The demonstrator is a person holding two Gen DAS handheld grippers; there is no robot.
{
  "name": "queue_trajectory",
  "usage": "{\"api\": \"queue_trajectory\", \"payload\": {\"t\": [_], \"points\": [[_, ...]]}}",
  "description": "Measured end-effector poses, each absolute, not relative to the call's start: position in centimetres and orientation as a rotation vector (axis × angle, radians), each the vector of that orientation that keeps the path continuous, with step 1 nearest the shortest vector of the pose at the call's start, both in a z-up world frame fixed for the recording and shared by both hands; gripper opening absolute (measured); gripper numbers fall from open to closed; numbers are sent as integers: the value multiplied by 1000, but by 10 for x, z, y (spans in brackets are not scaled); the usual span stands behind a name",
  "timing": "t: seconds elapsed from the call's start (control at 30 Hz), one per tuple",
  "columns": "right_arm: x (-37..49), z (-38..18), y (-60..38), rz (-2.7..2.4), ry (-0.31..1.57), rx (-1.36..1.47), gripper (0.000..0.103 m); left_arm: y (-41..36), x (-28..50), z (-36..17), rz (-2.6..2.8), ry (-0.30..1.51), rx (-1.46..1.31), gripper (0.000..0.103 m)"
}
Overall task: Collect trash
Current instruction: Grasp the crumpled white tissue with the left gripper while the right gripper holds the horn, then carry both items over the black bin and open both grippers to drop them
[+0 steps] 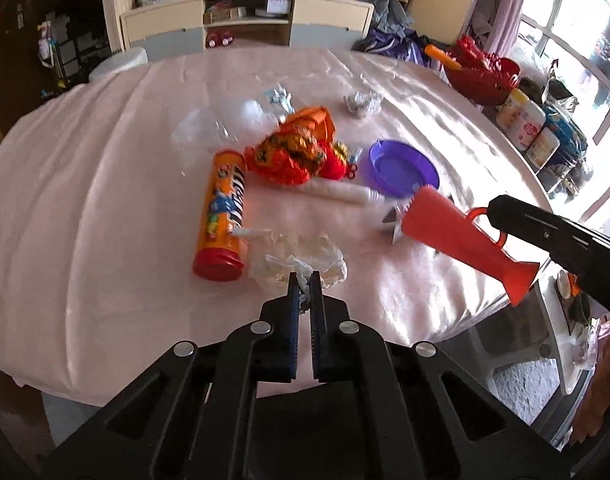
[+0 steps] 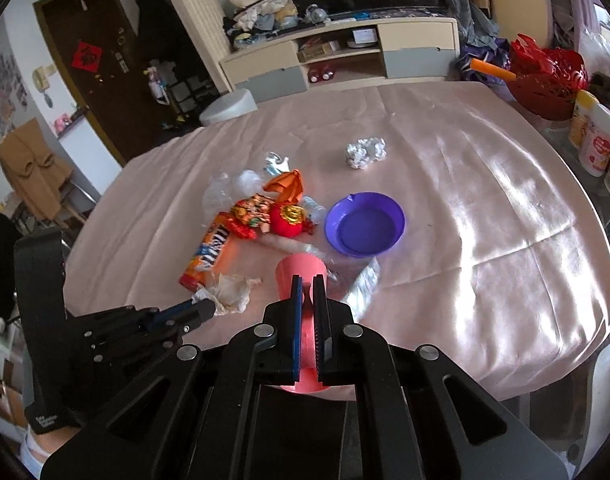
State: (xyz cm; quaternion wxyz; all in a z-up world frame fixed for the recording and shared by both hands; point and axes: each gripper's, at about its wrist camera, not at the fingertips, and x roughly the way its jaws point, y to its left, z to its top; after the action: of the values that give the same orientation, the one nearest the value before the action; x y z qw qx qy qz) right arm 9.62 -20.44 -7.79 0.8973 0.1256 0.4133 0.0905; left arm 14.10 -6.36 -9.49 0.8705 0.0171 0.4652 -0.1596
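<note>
Trash lies on a pink-clothed table [image 1: 105, 200]. My left gripper [image 1: 303, 280] is shut on a crumpled clear plastic bag [image 1: 301, 260], also in the right wrist view [image 2: 233, 290]. My right gripper [image 2: 308, 280] is shut on the handle of an orange-red brush [image 2: 301, 270], whose body shows in the left wrist view [image 1: 453, 232] with white bristles near a purple dish [image 1: 401, 168]. An orange candy tube [image 1: 225, 216], red and orange wrappers [image 1: 289, 152], a white roll [image 1: 341, 194] and a foil ball [image 1: 361, 104] lie beyond.
Clear plastic scraps [image 1: 225, 120] lie at the back of the pile. A red basket [image 1: 489, 72] and several bottles [image 1: 525, 124] stand beside the table at right. A TV cabinet [image 2: 345, 52] is behind. The table's near edge is just under my grippers.
</note>
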Motion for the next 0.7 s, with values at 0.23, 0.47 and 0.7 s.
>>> {"api": "queue_trajectory", "payload": {"t": [0.23,0.47,0.7], "points": [[73,-60,-193,232,823,246,6,-47,109,-65,-304,928,43,3],[53,-72,-175,256,882,225,6,-26,70,-70,-294,968,35,3],[31,-100,-156,260,956,182,7,-11,41,-106,-291,1045,-13,3]]}}
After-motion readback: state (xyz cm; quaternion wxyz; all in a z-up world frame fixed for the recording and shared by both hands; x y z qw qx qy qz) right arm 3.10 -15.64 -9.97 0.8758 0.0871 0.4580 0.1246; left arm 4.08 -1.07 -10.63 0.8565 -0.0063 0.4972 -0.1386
